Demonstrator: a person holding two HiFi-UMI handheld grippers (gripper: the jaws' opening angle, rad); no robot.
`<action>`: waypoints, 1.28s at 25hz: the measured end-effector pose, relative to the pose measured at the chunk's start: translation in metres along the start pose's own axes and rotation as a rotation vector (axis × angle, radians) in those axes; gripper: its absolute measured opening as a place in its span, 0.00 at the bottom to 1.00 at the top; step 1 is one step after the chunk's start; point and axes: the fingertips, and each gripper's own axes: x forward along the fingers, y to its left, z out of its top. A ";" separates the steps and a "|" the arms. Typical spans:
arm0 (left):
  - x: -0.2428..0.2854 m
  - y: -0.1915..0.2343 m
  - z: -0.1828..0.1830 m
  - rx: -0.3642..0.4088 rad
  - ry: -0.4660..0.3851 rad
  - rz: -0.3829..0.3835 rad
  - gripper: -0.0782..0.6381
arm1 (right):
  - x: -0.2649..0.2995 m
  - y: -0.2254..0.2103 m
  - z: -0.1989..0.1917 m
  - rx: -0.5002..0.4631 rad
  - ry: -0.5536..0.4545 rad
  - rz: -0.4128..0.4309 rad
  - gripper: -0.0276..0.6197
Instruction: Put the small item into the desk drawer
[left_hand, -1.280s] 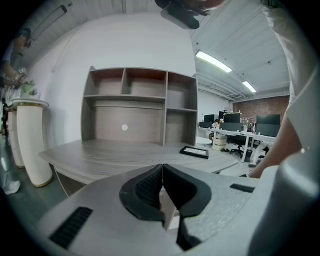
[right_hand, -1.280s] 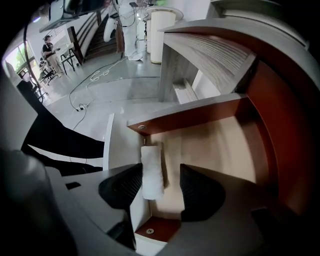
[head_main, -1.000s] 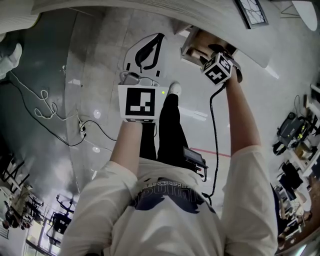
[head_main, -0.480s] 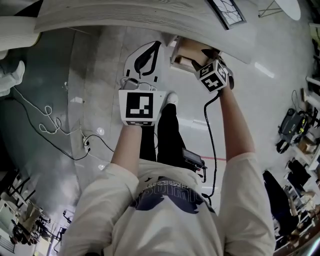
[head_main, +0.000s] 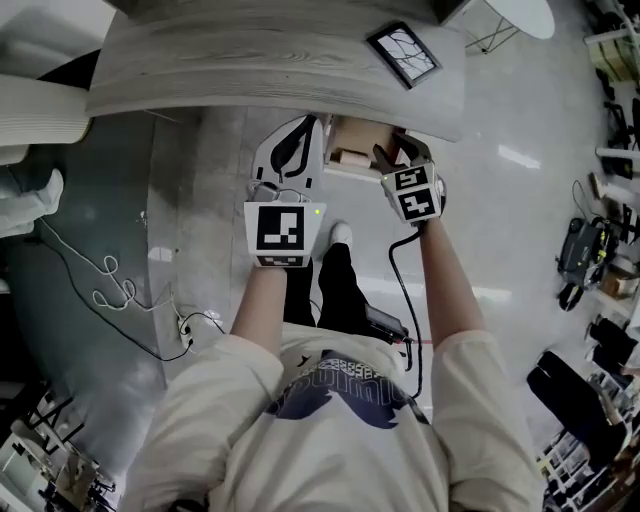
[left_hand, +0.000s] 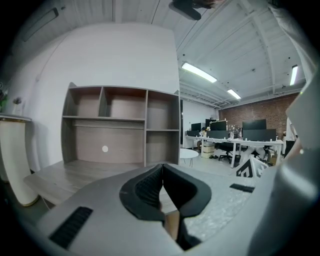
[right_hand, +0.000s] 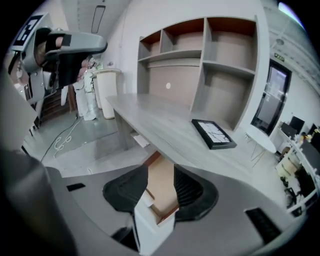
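The desk drawer (head_main: 352, 160) stands pulled out under the grey desk top (head_main: 250, 60). A small pale item (head_main: 349, 157) lies inside on its brown floor, also seen in the right gripper view (right_hand: 144, 196). My right gripper (head_main: 390, 160) hovers above the drawer's right side and tilts down at it. Its jaws (right_hand: 160, 175) have just been closing; they are still apart with nothing between them. My left gripper (head_main: 308, 130) is held out level to the left of the drawer. Its pads (left_hand: 161, 181) meet, gripping nothing.
A black picture frame (head_main: 403, 55) lies on the desk top to the right. A hutch with shelves (left_hand: 120, 125) stands at the desk's back. Cables (head_main: 110, 295) trail over the floor at the left, and a round white table (head_main: 510, 15) is off to the right.
Both grippers have risen. The right gripper has lifted out of the drawer and rolled, and now hangs above it. More of the desk top shows.
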 end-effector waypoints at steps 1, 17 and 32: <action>-0.001 -0.002 0.005 0.002 -0.003 -0.002 0.12 | -0.009 -0.002 0.006 0.028 -0.027 -0.015 0.28; -0.011 -0.032 0.095 0.056 -0.143 -0.073 0.12 | -0.142 -0.023 0.107 0.269 -0.422 -0.196 0.06; -0.032 -0.019 0.183 0.057 -0.298 -0.038 0.12 | -0.254 -0.035 0.203 0.278 -0.718 -0.319 0.04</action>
